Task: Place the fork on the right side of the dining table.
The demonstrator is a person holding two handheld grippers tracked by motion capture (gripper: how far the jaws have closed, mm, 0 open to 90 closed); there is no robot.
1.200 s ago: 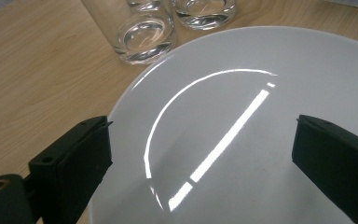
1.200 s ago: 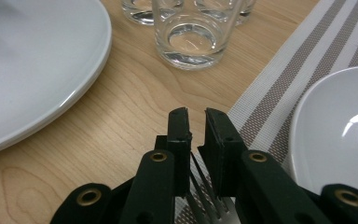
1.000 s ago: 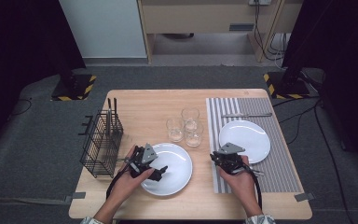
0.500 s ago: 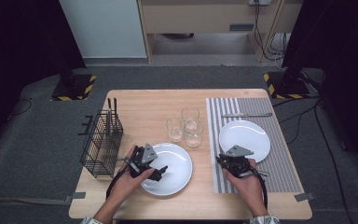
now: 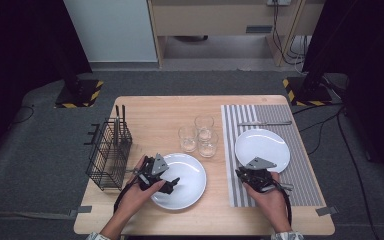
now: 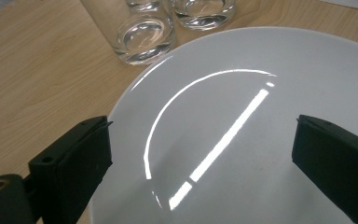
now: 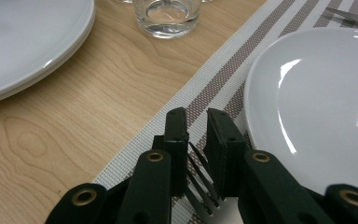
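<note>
From the high view, my left gripper (image 5: 166, 181) sits where it did a second ago, over the near left edge of the left plate (image 5: 187, 187). My right gripper (image 5: 252, 176) has slid right and nearer since then: it was at the mat's (image 5: 280, 116) left edge beside the right plate (image 5: 267, 145), and now it is low on the mat just near of that plate. The three glasses (image 5: 200, 134), the basket (image 5: 109, 150) at the table's (image 5: 165, 112) left edge and the knife (image 5: 264, 123) on the far mat have not moved.

In the left gripper view, my jaws stand wide apart with nothing between them, the left plate (image 6: 261, 140) just beneath and two glasses (image 6: 142, 35) beyond its far rim.

In the right gripper view, my jaws are drawn narrow around the fork (image 7: 200, 179), its tines showing between them. The fork lies on the mat (image 7: 214, 93), close beside the right plate's (image 7: 321, 102) rim; I cannot tell whether they touch.
</note>
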